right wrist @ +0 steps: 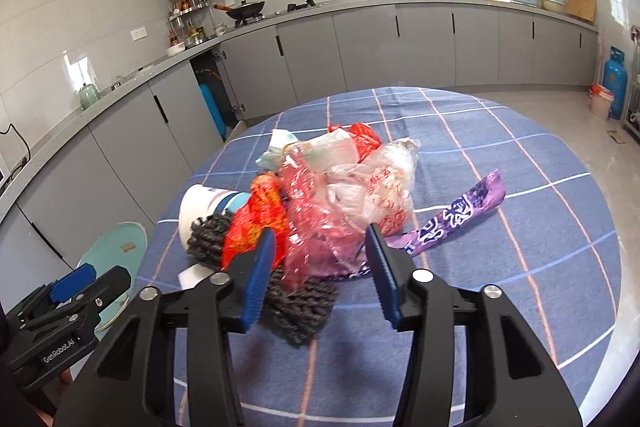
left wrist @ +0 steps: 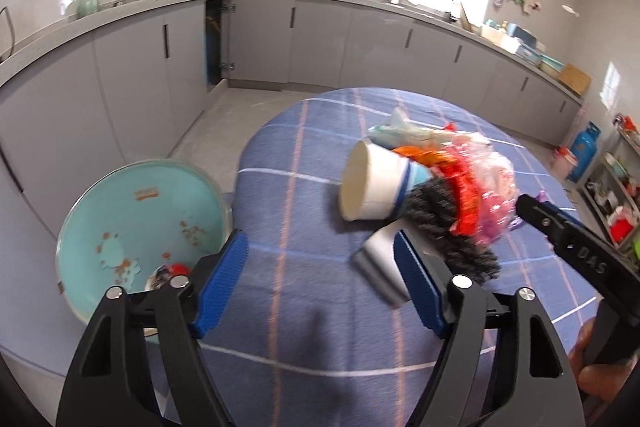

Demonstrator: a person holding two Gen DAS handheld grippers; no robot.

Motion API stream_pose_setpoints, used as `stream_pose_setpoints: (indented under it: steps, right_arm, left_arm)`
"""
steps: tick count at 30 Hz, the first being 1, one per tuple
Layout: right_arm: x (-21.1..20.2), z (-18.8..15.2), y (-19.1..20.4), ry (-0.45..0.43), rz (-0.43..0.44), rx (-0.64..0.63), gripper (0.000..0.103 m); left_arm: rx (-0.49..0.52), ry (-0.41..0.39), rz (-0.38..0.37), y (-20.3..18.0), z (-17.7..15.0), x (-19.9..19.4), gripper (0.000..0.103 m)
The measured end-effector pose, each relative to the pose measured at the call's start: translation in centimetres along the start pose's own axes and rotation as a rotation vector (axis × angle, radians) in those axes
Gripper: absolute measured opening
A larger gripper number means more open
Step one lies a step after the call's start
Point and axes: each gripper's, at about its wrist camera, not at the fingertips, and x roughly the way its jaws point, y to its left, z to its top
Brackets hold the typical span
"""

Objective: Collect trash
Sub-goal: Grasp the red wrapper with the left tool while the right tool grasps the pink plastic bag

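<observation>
A pile of trash lies on the round table with the blue checked cloth (right wrist: 520,187): a tipped white paper cup (left wrist: 372,183), a dark knitted cloth (right wrist: 296,303), red and orange wrappers (right wrist: 256,219), clear pink plastic bags (right wrist: 360,195) and a purple wrapper (right wrist: 456,215). My left gripper (left wrist: 320,287) is open and empty just in front of the cup and a small white-grey piece (left wrist: 380,267). My right gripper (right wrist: 320,267) is open, its blue pads on either side of the pink plastic, not clamped. A teal trash bin (left wrist: 140,219) stands left of the table, with some trash inside.
Grey kitchen cabinets and a countertop (right wrist: 360,39) run along the back walls, with a wok (right wrist: 244,9) and jars on top. One cabinet door stands open, showing a blue cylinder (right wrist: 210,107). Another blue gas cylinder (right wrist: 614,79) and shelves stand at the right.
</observation>
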Motion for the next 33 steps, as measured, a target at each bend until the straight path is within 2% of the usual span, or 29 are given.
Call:
stream_pose_setpoints:
  steps: [5,11,14,19,26,30,33]
  right_arm:
    - [2.0,0.9,-0.5,0.043,0.048,0.018,0.046]
    - [4.7,0.7,-0.7,0.116,0.065,0.008,0.045]
    - [4.9,0.6,-1.2,0.127,0.088,0.015,0.023]
    - [4.2,0.4,-2.0,0.117,0.100,0.002,0.011]
    - [1.8,0.7,-4.7,0.053,0.081,0.053,0.010]
    - [1.4,0.7,-6.1,0.046,0.083,0.112,0.010]
    - [1.4,0.4,-6.6,0.046,0.084,0.146,0.010]
  left_arm:
    - [0.023,-0.017,-0.020,-1.7,1.3,0.3,0.070]
    - [0.033,-0.031,-0.029,-2.9,2.6,0.6,0.070]
    - [0.050,-0.041,-0.043,-3.7,3.1,0.7,0.070]
    - [0.078,-0.035,-0.077,-5.9,3.8,1.4,0.070]
    - [0.103,0.006,-0.120,-9.2,4.0,3.8,0.064]
    - [0.111,0.045,-0.135,-10.7,3.9,5.6,0.062]
    - [0.125,0.094,-0.103,-11.6,3.3,7.4,0.054]
